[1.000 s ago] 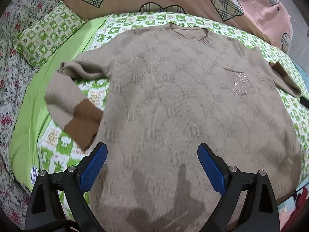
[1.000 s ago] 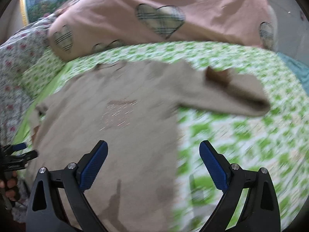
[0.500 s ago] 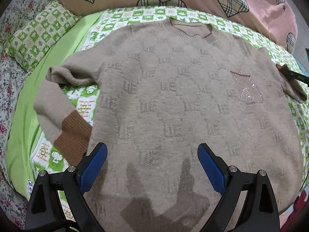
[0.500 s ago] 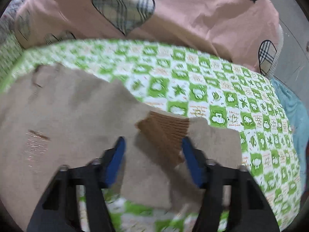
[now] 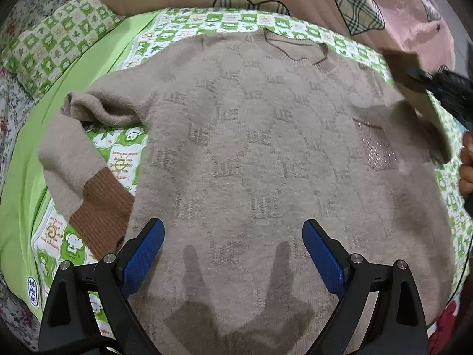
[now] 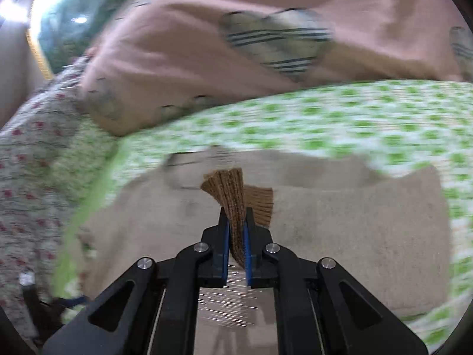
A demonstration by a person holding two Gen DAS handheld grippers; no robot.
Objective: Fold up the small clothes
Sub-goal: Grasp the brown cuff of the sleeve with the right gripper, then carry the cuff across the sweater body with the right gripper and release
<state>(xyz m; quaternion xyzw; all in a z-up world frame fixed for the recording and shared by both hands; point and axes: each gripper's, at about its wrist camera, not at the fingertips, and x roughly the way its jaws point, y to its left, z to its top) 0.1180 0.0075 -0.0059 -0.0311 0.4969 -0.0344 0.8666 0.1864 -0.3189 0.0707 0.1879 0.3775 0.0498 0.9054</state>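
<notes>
beige sweater (image 5: pixel 266 153) lies flat, front up, on the green checked bed (image 5: pixel 74 124). right gripper (image 6: pixel 236 230) fingers are clamped on the brown cuff (image 6: pixel 230 195), lifted over the sweater body. left gripper (image 5: pixel 233 245) fingers are spread wide above the hem, grasping nothing.

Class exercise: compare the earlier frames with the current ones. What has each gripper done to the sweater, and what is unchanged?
The right gripper has closed on the brown ribbed cuff of the beige knitted sweater and lifted that sleeve up, carrying it inward over the body. The left gripper stays open above the hem, holding nothing. The other sleeve remains bent on the green checked sheet.
</notes>
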